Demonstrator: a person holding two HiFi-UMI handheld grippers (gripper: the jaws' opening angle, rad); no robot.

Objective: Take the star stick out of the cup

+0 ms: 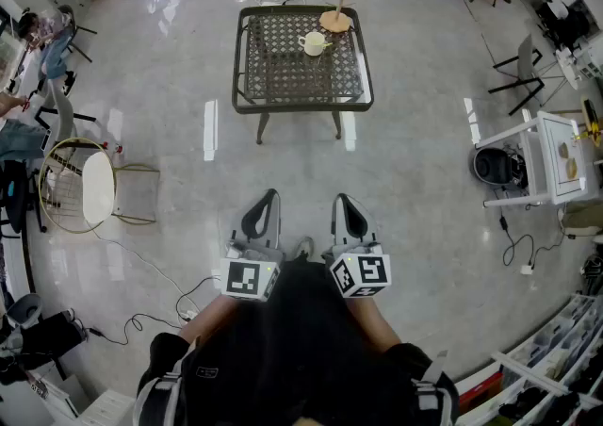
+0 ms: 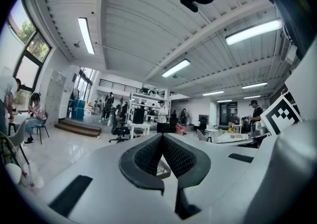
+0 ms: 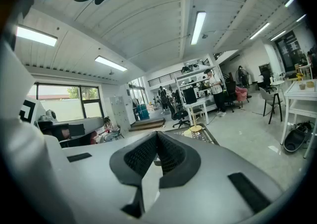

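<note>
A cream cup (image 1: 312,43) stands on the dark lattice table (image 1: 297,75) far ahead of me, with a short yellowish stick (image 1: 326,38) poking out of it toward the right; whether it carries a star is too small to tell. My left gripper (image 1: 272,196) and right gripper (image 1: 341,198) are held side by side close to my body, well short of the table. In the left gripper view the left gripper (image 2: 162,136) has its tips meeting with nothing between them. The right gripper (image 3: 157,134) is shut and empty too, pointing toward the table (image 3: 205,136).
A round wooden base with an upright rod (image 1: 336,17) sits behind the cup. A wire stool with a white seat (image 1: 94,187) stands at left, a white side table (image 1: 556,155) and a black round object (image 1: 497,168) at right. Cables (image 1: 160,273) trail on the floor.
</note>
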